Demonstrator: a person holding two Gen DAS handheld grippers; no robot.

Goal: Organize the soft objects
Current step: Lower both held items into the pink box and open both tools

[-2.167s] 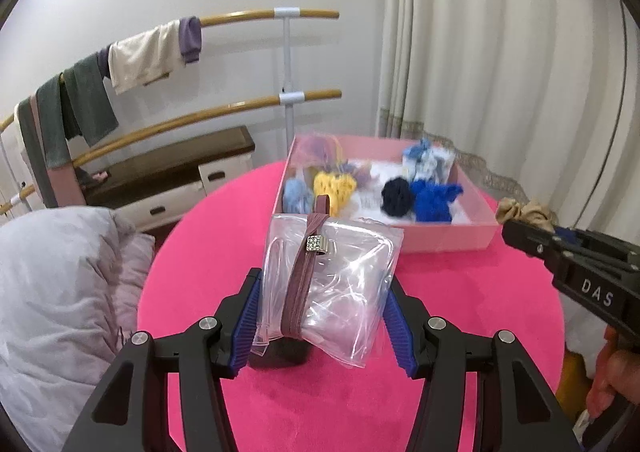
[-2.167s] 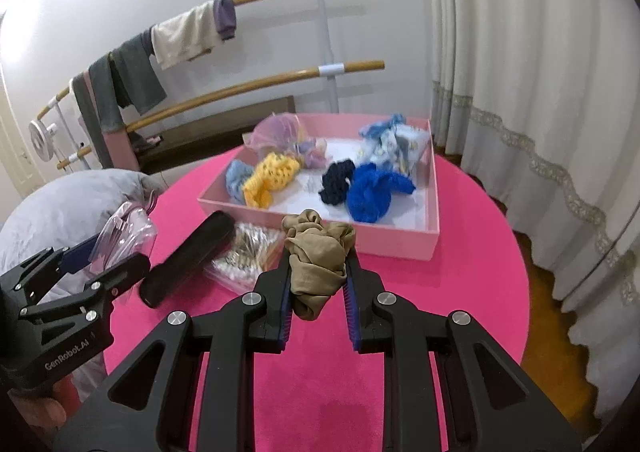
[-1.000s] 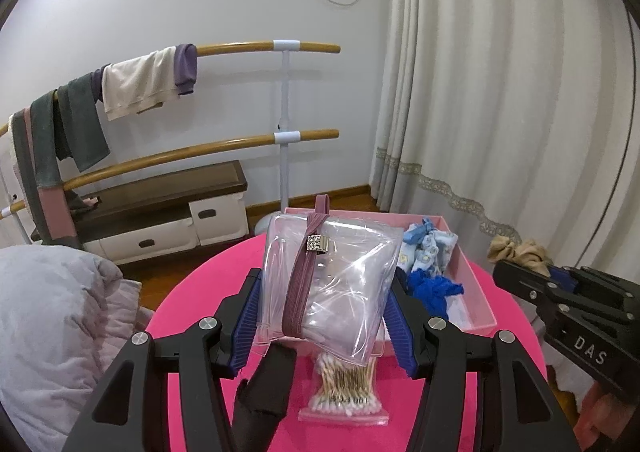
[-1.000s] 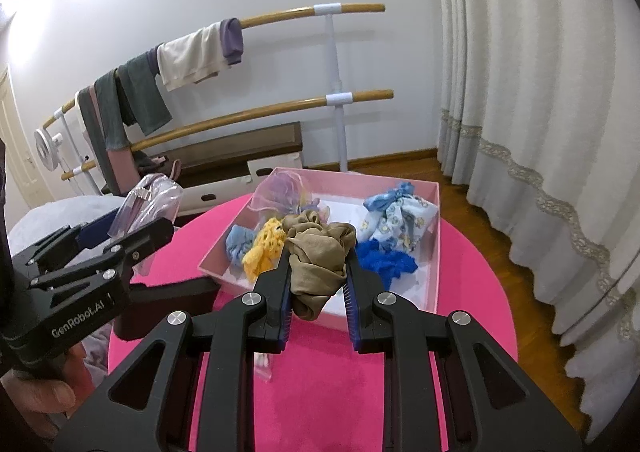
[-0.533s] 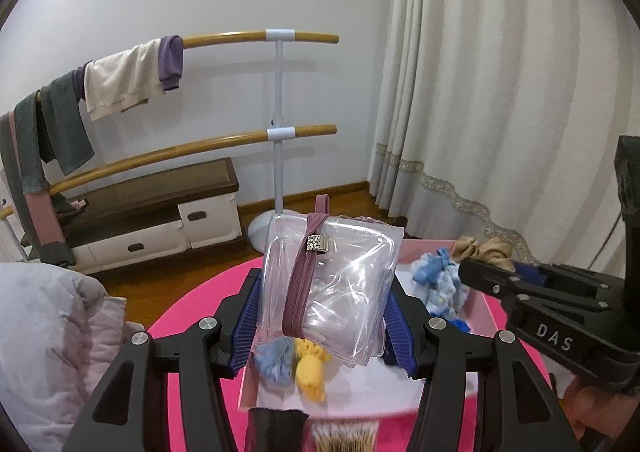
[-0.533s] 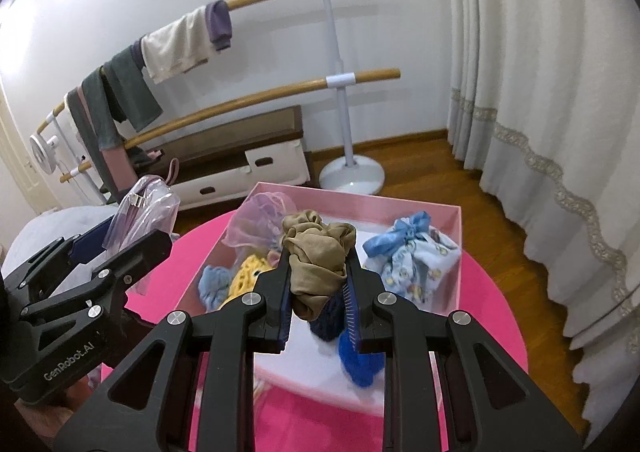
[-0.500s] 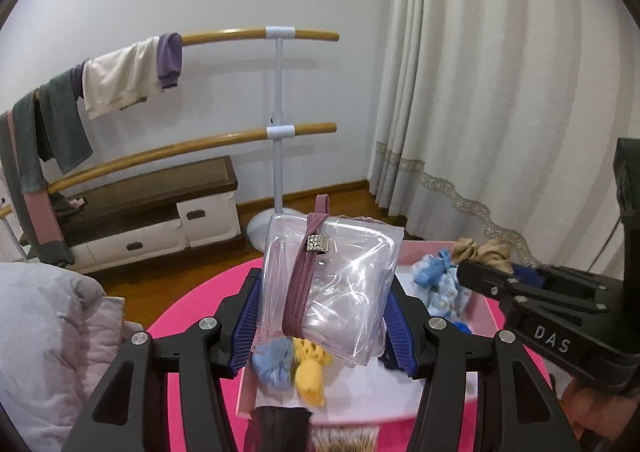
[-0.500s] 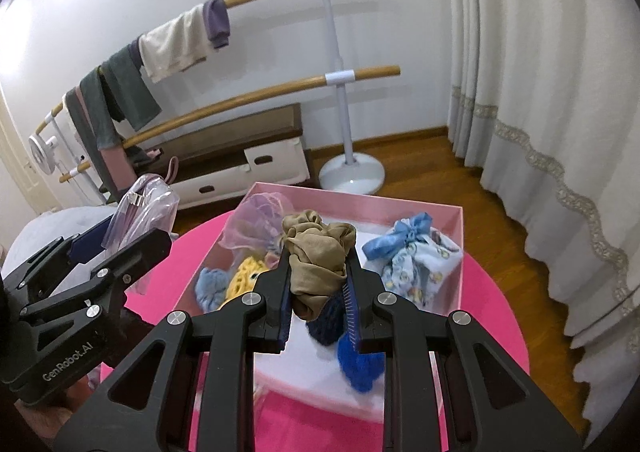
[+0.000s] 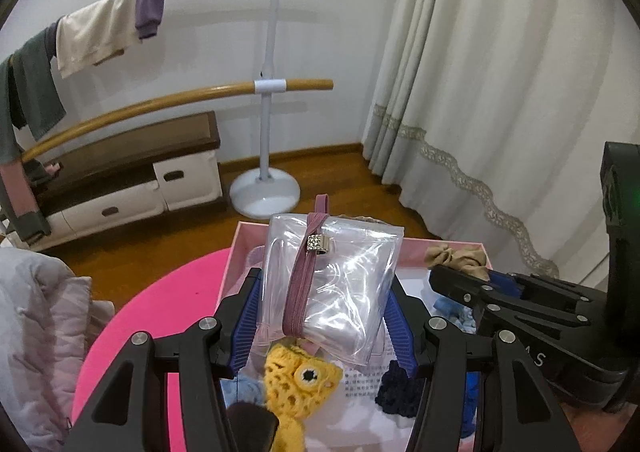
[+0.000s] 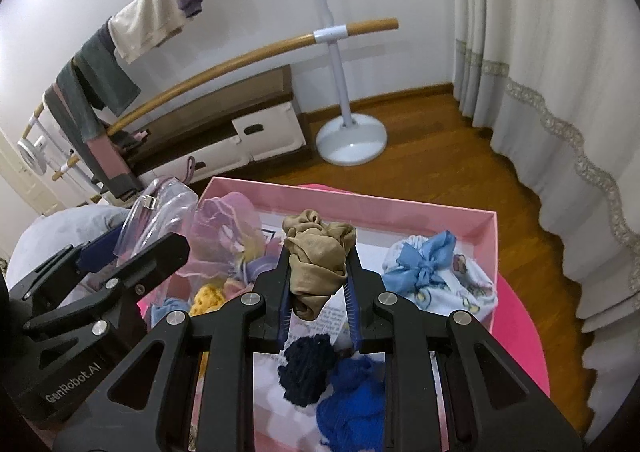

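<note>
My left gripper point(image 9: 325, 318) is shut on a clear plastic pouch point(image 9: 340, 292) with a mauve elastic band round it, held over the near left part of the pink box point(image 9: 236, 248). That same pouch point(image 10: 160, 208) shows at the left of the right wrist view. My right gripper point(image 10: 319, 292) is shut on a tan scrunchie point(image 10: 318, 258), hanging above the middle of the pink box point(image 10: 400, 208). Under them in the box lie a yellow crochet piece point(image 9: 300, 384), a navy scrunchie point(image 10: 308, 368), a bright blue scrunchie point(image 10: 352, 404) and a blue-bowed printed cloth bundle point(image 10: 436, 276).
The box stands on a round pink table point(image 9: 160, 304). A pale quilted cover point(image 9: 36, 332) lies left of the table. Behind are a two-bar wooden rail point(image 9: 276, 84) with hung clothes, a low drawer bench point(image 9: 132, 180), wood floor and a white curtain point(image 9: 500, 92).
Both grippers have travelled forward from the near side of the table to above the pink box and tipped further down. Each keeps its hold.
</note>
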